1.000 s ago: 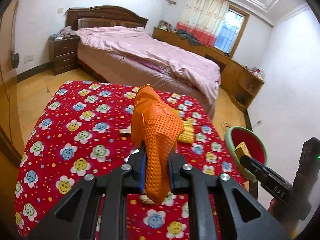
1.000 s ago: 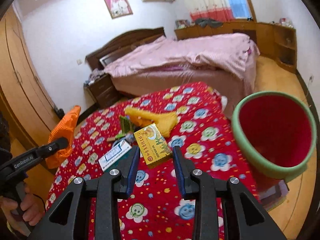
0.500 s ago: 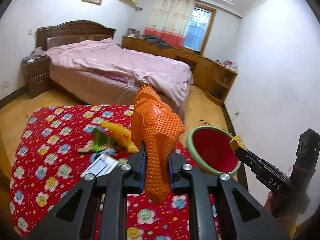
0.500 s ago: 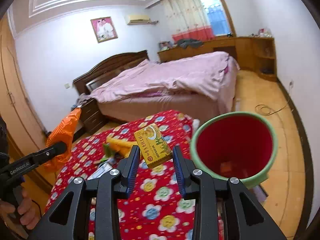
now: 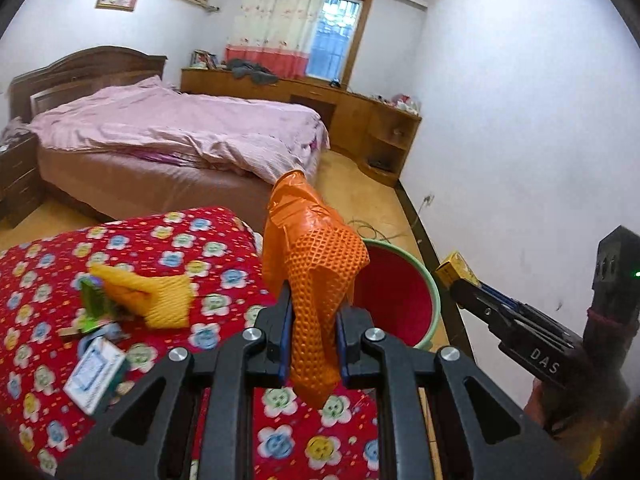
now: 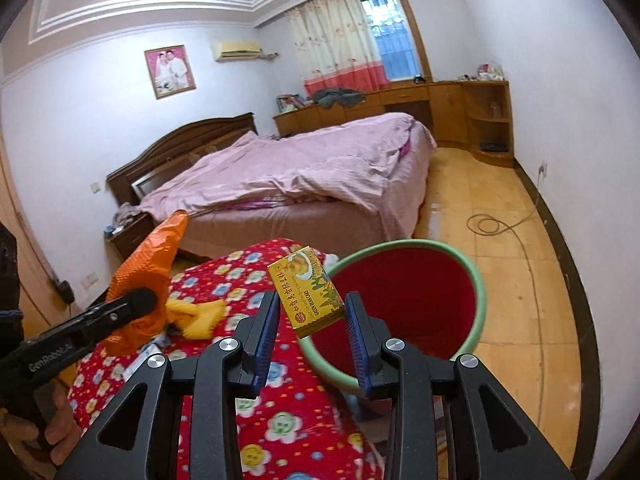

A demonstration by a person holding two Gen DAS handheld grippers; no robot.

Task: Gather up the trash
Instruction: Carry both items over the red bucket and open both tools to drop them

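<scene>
The left hand-held gripper [image 5: 311, 320] is clenched on an orange mesh bag [image 5: 316, 272]. The right hand-held gripper [image 6: 311, 320] grasps a yellow box [image 6: 306, 292], with the red bin [image 6: 408, 300] just ahead of it.

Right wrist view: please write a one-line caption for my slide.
Right gripper holds a yellow box near the red bin; left gripper holds orange mesh.

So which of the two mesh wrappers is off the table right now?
The orange mesh wrapper, clamped upright in the left gripper beside the bin. The yellow mesh wrapper lies on the flowered cloth.
</scene>
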